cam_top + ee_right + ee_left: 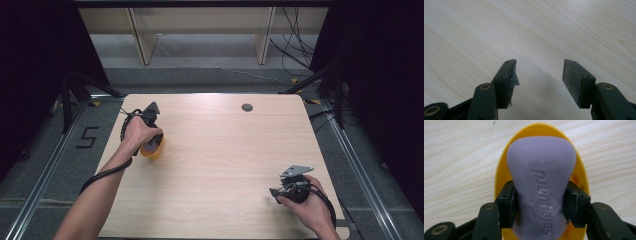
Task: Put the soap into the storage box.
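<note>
A lilac bar of soap (541,180) stamped "Safeguard" lies over a yellow soap dish (534,131) on the wooden table. My left gripper (539,202) is shut on the soap, one black pad pressed to each side of the bar. In the high view the left gripper (150,135) sits at the table's left, above the yellow dish (152,149), with the hand covering most of it. My right gripper (280,192) rests near the front right of the table. In the right gripper view it (539,75) stands open with only bare wood between its jaws.
The light wooden table (220,160) has a small round grey grommet (247,107) near its far edge. Dark stands and cables flank the table, and a "5" is marked on the floor (87,137) at left.
</note>
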{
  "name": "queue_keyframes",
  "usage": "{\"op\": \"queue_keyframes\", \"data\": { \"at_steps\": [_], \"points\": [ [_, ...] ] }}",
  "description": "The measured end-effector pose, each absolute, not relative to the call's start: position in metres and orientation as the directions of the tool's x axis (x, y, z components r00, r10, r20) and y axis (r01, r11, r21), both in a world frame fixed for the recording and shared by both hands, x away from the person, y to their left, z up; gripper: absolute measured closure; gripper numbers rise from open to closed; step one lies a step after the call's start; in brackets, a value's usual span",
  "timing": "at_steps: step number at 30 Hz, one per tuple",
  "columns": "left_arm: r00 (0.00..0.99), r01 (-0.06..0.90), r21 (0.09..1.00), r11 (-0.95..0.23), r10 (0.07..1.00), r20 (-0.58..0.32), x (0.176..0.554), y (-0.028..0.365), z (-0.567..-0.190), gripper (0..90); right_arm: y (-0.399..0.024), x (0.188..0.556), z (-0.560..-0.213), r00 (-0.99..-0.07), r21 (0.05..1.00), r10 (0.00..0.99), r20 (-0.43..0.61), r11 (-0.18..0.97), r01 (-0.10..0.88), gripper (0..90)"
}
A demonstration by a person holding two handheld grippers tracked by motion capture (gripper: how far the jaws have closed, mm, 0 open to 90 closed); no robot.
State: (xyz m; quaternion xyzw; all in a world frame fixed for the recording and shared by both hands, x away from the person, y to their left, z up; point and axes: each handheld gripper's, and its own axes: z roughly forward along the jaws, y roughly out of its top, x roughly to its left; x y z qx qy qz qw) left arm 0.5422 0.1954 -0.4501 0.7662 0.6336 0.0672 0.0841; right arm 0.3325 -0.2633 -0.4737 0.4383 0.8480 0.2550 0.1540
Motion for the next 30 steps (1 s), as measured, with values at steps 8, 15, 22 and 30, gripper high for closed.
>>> {"op": "queue_keyframes", "data": {
  "at_steps": [8,15,22,30],
  "points": [
    [0.251,0.933,0.261,-0.246,0.968,0.016,0.537,0.198,-0.438,39.4,-0.264,0.333,-0.474,-0.569,0.565,0.821,-0.032,0.485,0.668,44.5],
    [0.342,0.866,0.379,-0.326,0.939,0.027,0.515,0.201,-0.411,28.6,-0.265,0.333,-0.474,-0.575,0.571,0.817,-0.045,0.493,0.656,44.4],
    [0.371,0.814,0.487,-0.317,0.929,-0.016,0.49,0.208,-0.398,23.0,-0.264,0.332,-0.473,-0.566,0.571,0.824,-0.035,0.481,0.665,44.3],
    [0.446,0.723,0.608,-0.327,0.893,-0.05,0.447,0.225,-0.399,25.7,-0.265,0.333,-0.473,-0.572,0.579,0.818,-0.053,0.492,0.65,44.3]
  ]
}}
